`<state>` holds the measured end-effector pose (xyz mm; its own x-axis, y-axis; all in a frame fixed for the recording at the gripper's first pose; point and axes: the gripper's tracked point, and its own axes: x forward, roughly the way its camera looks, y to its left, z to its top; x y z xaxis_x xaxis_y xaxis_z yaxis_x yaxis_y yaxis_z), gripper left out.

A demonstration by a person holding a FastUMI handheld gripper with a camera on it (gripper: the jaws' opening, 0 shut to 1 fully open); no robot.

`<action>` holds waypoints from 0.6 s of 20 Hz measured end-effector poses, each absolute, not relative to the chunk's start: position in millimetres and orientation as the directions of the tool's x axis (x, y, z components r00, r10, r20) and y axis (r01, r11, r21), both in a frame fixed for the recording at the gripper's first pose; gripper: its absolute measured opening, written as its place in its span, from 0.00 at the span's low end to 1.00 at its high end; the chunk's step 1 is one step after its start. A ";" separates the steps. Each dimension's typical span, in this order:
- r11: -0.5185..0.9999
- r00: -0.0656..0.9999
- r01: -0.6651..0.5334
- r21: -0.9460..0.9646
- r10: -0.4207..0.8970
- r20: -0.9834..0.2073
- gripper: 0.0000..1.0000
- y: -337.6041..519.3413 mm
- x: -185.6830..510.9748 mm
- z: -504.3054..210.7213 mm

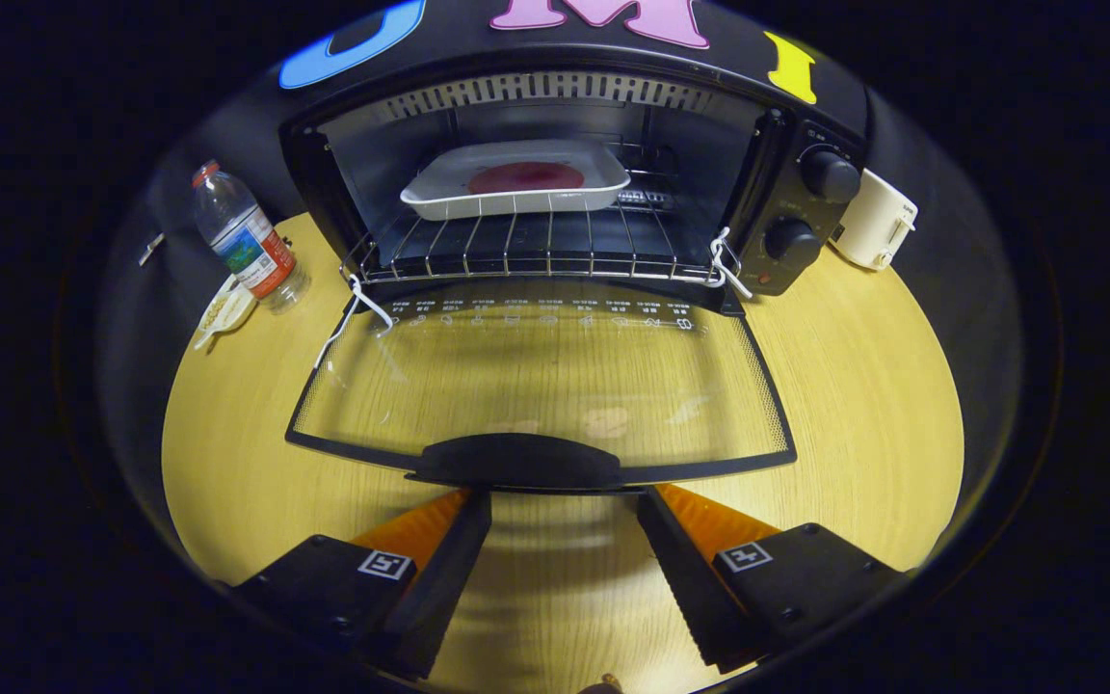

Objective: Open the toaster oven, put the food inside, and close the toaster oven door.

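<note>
Far left on the wooden table: clear water bottle w/ red cap, upright, and a small pale wrapper lying just by its base. Next over, centre: black toaster oven, its glass door dropped fully open & lying flat toward the gripper, dark handle at the near edge. White cord ties at both front corners of the wire rack. Food is inside: white tray w/ a round red patch in it sits on the rack, toward the back. Gripper is spread wide, nothing b/w the fingers; tips sit just short of the door handle, one each side, contact can't be told. Right of cavity: two black knobs on the control panel. Far right: small white appliance beside the oven.
</note>
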<state>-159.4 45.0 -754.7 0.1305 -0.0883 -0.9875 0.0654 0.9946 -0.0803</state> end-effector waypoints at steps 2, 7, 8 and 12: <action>0.996 0.135 0.051 -0.078 -0.084 -0.987 0.99 45.3 -157.0 -746.7; 0.996 0.215 0.062 -0.058 -0.070 -0.974 0.99 48.6 -144.4 -714.2; 0.996 0.238 0.076 -0.048 -0.065 -0.969 0.99 49.2 -140.4 -707.0; 0.997 0.359 0.071 -0.039 -0.062 -0.931 0.99 49.7 -111.8 -670.5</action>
<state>-111.8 49.7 -670.5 0.3589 -0.0624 -0.9313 0.0709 0.9967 -0.0394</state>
